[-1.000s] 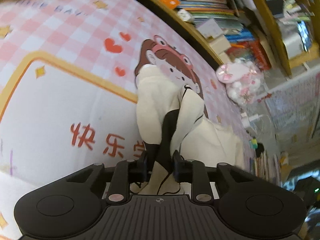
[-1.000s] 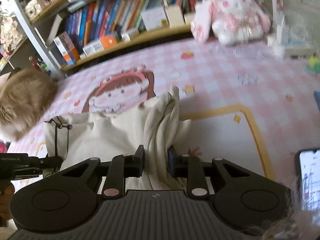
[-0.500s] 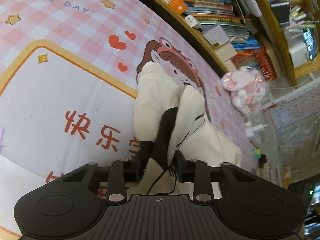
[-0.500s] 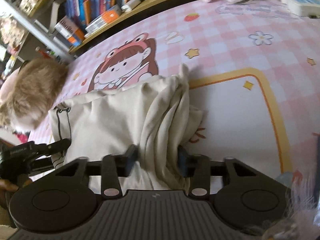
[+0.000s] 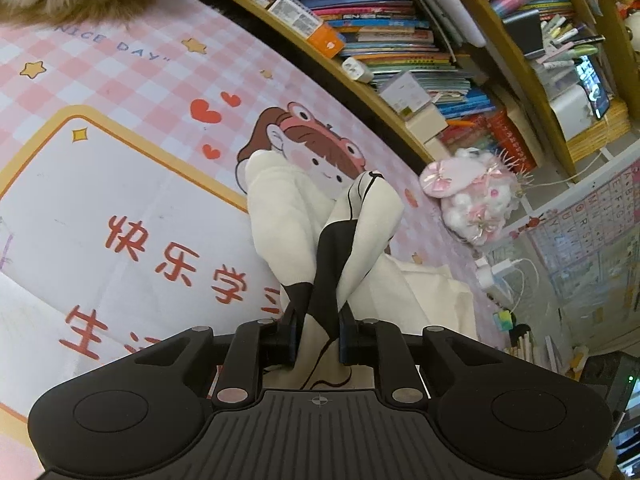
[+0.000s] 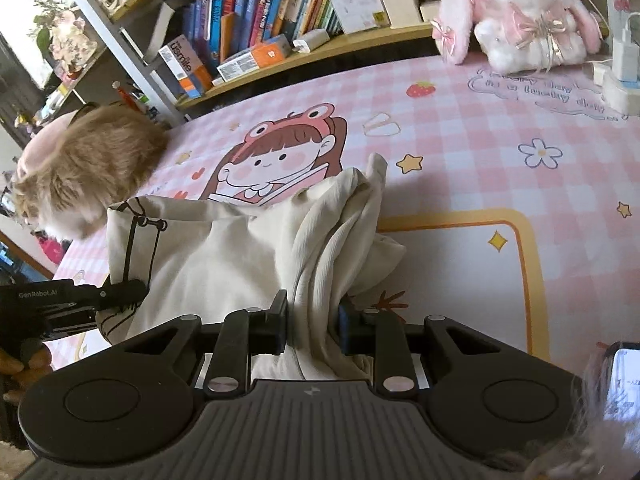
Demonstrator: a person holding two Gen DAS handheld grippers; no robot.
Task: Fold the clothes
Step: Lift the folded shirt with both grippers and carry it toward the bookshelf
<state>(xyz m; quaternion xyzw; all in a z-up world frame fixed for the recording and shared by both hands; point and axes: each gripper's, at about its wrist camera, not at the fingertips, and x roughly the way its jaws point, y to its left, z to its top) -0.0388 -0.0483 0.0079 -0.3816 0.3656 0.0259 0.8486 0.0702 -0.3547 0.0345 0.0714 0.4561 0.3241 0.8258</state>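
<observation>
Here the cream garment [image 6: 240, 256] stretches between both grippers: left gripper [image 5: 318, 338] jaws closing on its dark-trimmed corner, right gripper [image 6: 312, 326] jaws closing on the bunched edge.

A pink checked mat [image 6: 460, 128] printed with a cartoon girl [image 6: 276, 156] in a frog hat is spread over the counter. A pink and white plush rabbit [image 6: 520, 16] is seated at the 1 o'clock edge of the right wrist view. Books [image 6: 256, 12] are packed on a wooden shelf [image 6: 320, 52] at 12 o'clock. A lit phone [image 6: 624, 380] is seen at 4 o'clock.
</observation>
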